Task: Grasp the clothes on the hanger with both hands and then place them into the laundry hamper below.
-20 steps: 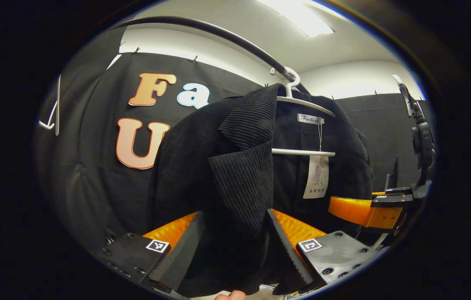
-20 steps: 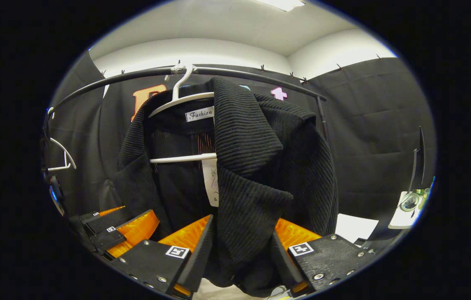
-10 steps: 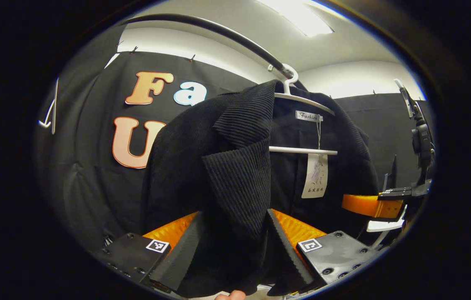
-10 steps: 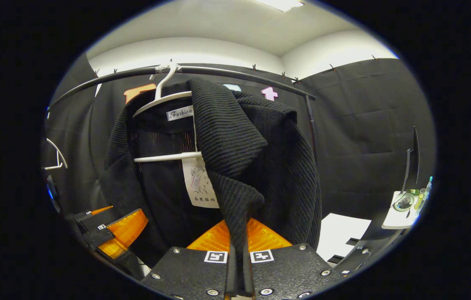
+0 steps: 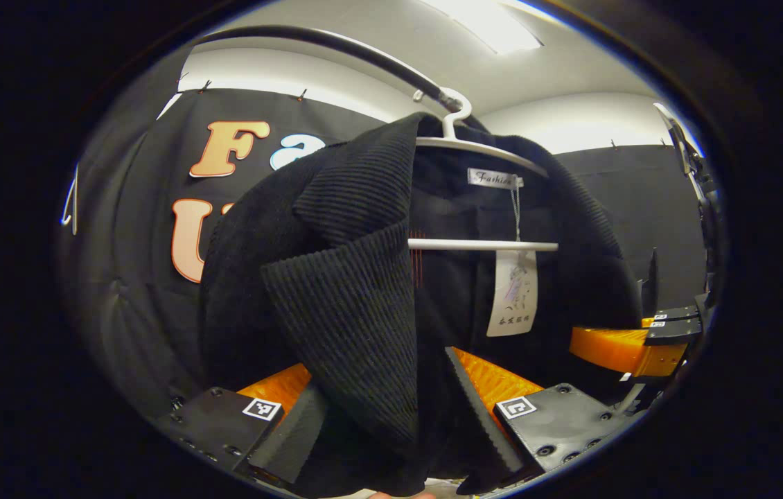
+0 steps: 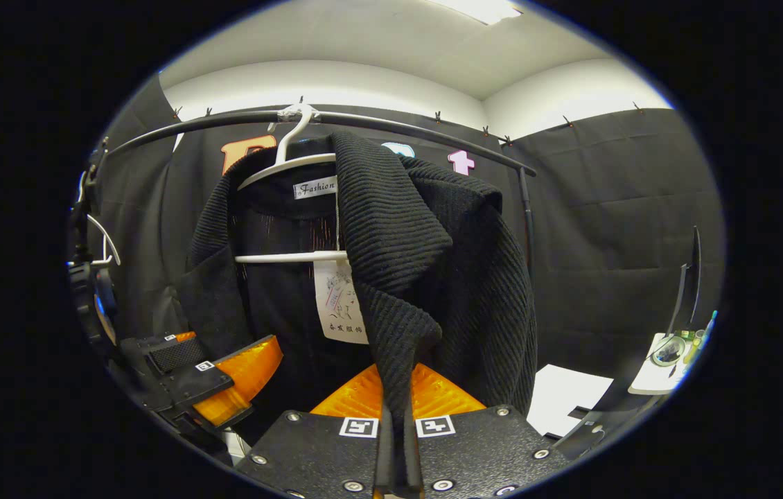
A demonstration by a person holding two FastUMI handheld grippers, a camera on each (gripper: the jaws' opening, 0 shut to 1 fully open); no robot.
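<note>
Black ribbed jacket (image 6: 433, 277) lapel pinched in the right gripper (image 6: 397, 443); left gripper (image 5: 384, 423) spread wide around the other lapel

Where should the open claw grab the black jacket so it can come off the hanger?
Best guess: the left claw should pinch the ribbed lapel already hanging between its fingers, coming from the front. That flap is thin, hangs loose from the black jacket, and mirrors where the right claw grips the other lapel.

Black ribbed jacket (image 6: 391, 229) with wide lapels, draped open-fronted on a white plastic hanger (image 6: 287, 163) hooked over a dark rail. 1 woven neck label and 1 paper swing tag (image 5: 513, 291) hang inside the collar.
</note>
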